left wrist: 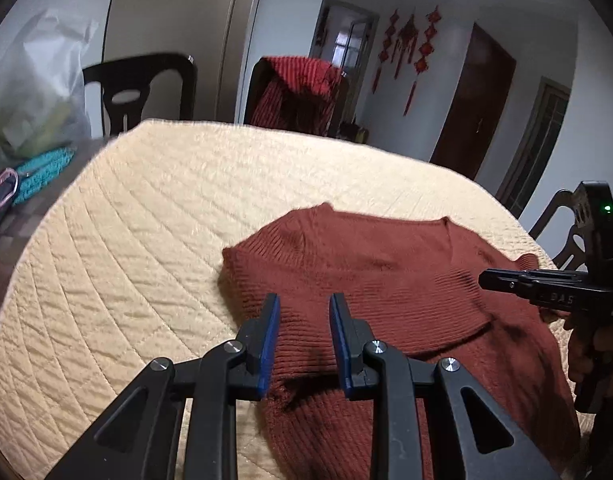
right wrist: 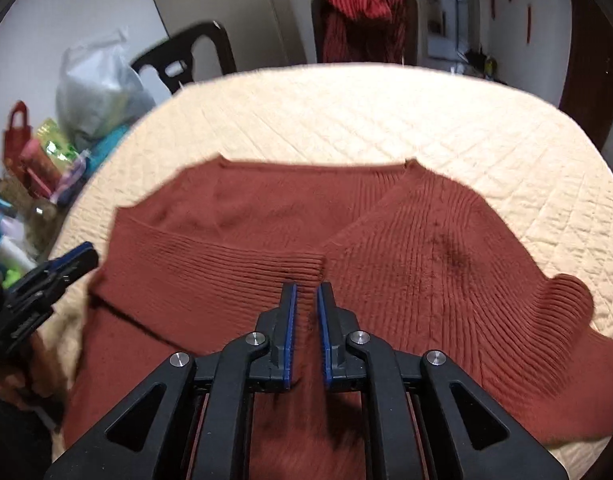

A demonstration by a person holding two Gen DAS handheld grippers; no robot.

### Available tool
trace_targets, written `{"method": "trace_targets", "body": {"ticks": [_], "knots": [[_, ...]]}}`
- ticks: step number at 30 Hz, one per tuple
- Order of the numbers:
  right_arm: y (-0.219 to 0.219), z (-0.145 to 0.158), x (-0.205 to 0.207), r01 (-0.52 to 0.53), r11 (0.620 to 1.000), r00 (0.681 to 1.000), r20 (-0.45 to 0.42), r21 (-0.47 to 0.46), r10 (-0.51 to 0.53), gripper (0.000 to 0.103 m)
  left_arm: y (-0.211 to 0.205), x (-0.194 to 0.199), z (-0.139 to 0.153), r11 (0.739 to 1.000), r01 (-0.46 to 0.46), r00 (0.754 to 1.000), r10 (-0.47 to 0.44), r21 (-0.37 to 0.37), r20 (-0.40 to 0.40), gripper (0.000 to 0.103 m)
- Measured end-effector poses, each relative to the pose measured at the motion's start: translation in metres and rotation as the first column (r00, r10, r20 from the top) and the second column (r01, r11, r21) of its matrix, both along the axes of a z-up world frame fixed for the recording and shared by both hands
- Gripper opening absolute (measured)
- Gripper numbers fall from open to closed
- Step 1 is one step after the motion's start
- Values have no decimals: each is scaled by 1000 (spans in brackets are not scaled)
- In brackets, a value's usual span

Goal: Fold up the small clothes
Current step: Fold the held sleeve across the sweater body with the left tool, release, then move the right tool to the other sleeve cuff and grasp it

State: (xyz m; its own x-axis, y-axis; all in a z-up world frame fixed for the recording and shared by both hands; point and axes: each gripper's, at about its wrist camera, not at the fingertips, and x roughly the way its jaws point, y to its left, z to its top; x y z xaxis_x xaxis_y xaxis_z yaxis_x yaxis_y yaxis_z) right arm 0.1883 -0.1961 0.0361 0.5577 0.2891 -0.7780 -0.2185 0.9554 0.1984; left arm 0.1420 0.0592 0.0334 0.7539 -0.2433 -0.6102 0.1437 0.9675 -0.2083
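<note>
A rust-red ribbed knit sweater lies on a cream quilted table cover. One sleeve is folded across its body, cuff near the middle. My left gripper is open and empty, just above the sweater's left part. My right gripper hovers above the folded sleeve's cuff with its jaws a narrow gap apart and nothing between them. In the left wrist view the right gripper shows at the right edge. In the right wrist view the left gripper shows at the left edge.
Dark chairs stand behind the table, one draped with a red striped garment. A plastic bag and assorted clutter sit at the table's left. A teal knit item lies beside the cover.
</note>
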Motion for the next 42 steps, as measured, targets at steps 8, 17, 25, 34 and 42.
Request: {"method": "trace_targets", "body": {"ticks": [8,17,25,34,42], "knots": [[9,-16,-16,-27,997,998,-64,-65,23,10,-16,7,-19,994,53,990,-40,99,-136,28],[-15,-14,-39,18,999,999,-31,-35,-19,12,-9,-1,-19,996,70,992,-64,54,-110,37],[-76,0,-81,158,986,987,14,46,-159,38,-12,-12,2,998,3,999,0,55,-52,48],[-161,-5,-112,412,903,911,-31,123,-411,39,-46,-19,25,995,68,997,-64,78,-51,52],[-215,-20,-118,595,768,802,-121,236,-585,40,-46,-14,1,997,76,997,-76,19,-25,52]]}}
